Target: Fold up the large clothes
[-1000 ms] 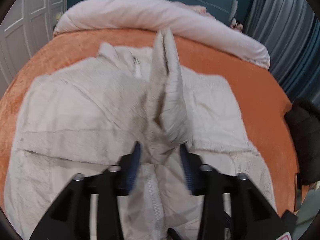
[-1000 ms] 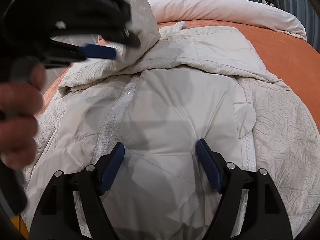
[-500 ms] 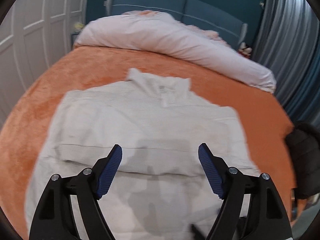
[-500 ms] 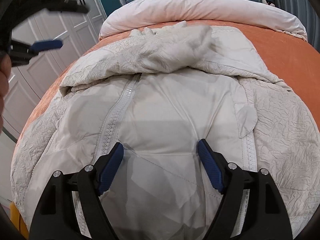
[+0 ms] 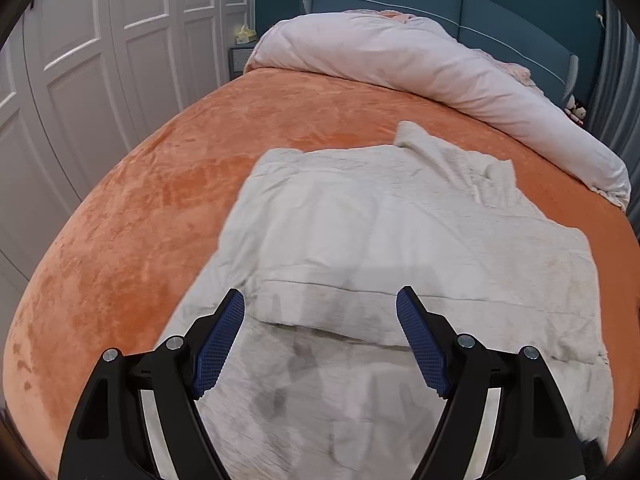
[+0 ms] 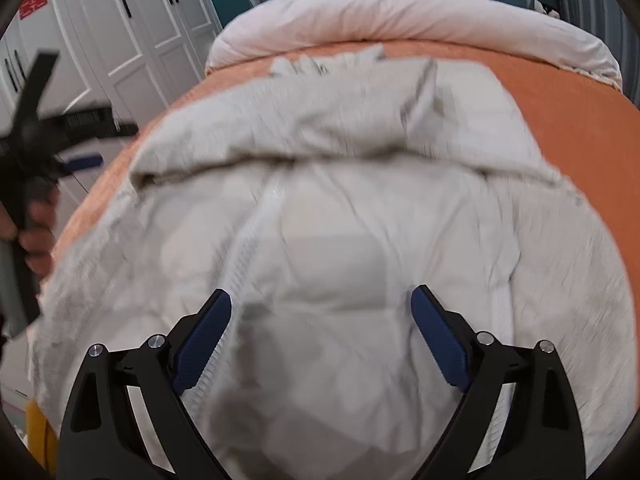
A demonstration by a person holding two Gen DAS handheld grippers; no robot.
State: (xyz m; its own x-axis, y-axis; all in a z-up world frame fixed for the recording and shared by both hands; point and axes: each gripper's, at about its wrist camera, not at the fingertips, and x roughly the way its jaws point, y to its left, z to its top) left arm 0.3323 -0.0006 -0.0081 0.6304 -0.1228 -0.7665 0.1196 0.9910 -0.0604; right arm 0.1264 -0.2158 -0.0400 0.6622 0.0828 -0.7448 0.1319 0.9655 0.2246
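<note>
A cream quilted jacket [image 5: 400, 240] lies spread on the orange bed cover, a sleeve folded across its upper part. My left gripper [image 5: 320, 340] is open and empty, held above the jacket's lower left side. In the right wrist view the jacket [image 6: 360, 240] fills the frame, its lining and zipper [image 6: 256, 232] facing up. My right gripper [image 6: 322, 340] is open and empty just above the lining. The left gripper [image 6: 52, 136] shows at the far left there, held in a hand off the bed's edge.
An orange bed cover [image 5: 160, 200] surrounds the jacket. A rolled pale pink duvet [image 5: 420, 64] lies along the head of the bed against a teal headboard [image 5: 440, 4]. White wardrobe doors [image 5: 100, 60] stand to the left. Grey curtains are at the right.
My left gripper let go of the sleeve, which now lies folded across the jacket, then opened and pulled back to the left. The right gripper stayed open and shifted slightly.
</note>
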